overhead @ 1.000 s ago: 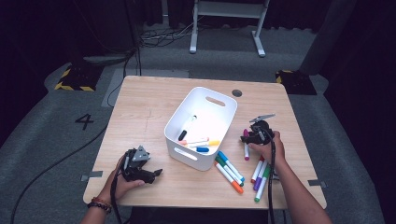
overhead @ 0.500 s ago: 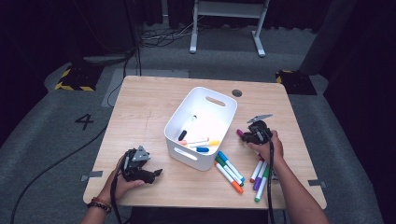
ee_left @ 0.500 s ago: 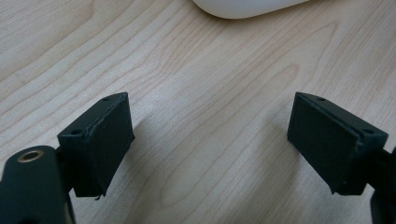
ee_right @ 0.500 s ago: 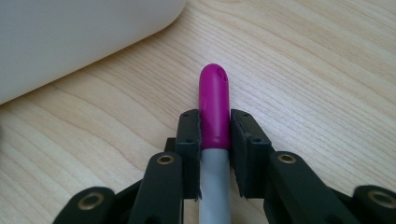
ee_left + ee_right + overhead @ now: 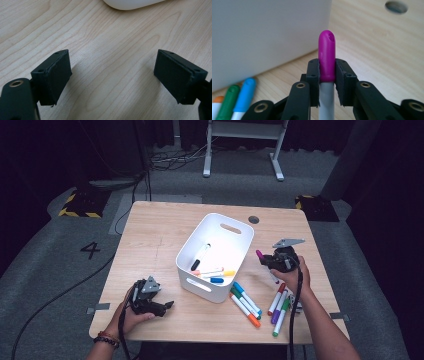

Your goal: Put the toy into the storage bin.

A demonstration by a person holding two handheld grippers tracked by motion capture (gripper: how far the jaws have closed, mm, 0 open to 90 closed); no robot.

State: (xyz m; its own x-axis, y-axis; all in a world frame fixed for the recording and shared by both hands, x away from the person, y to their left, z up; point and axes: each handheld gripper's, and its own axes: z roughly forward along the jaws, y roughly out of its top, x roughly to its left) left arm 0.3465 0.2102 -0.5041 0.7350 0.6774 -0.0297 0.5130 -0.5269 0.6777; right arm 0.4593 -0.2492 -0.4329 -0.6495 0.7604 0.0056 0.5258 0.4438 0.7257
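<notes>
Wooden table (image 5: 150, 240), pale grain, fills the middle of the high view; we list it first as the largest item. White plastic bin (image 5: 200, 265) with a handle slot sits at the centre of the frame, and inside it we count a black marker (image 5: 200, 257) and a few more lying flat, among them a yellow one and a blue one. In the right gripper view the bin's wall takes the upper left.

Left gripper (image 5: 167, 306), lower left of the high view, is in a hand on the tabletop; in the left gripper view we see its jaws wide apart with bare wood between them and the bin's rounded corner at the top edge.

Right gripper (image 5: 264, 262), right of centre in the high view, is just beside the bin; its jaws are clamped on a magenta-capped marker (image 5: 327, 56), whose cap stands up above the pads and whose grey barrel runs down between them.

Loose markers (image 5: 245, 304) lie at lower centre right, below the bin: blue, green and orange together, with red, purple and green ones further right.
</notes>
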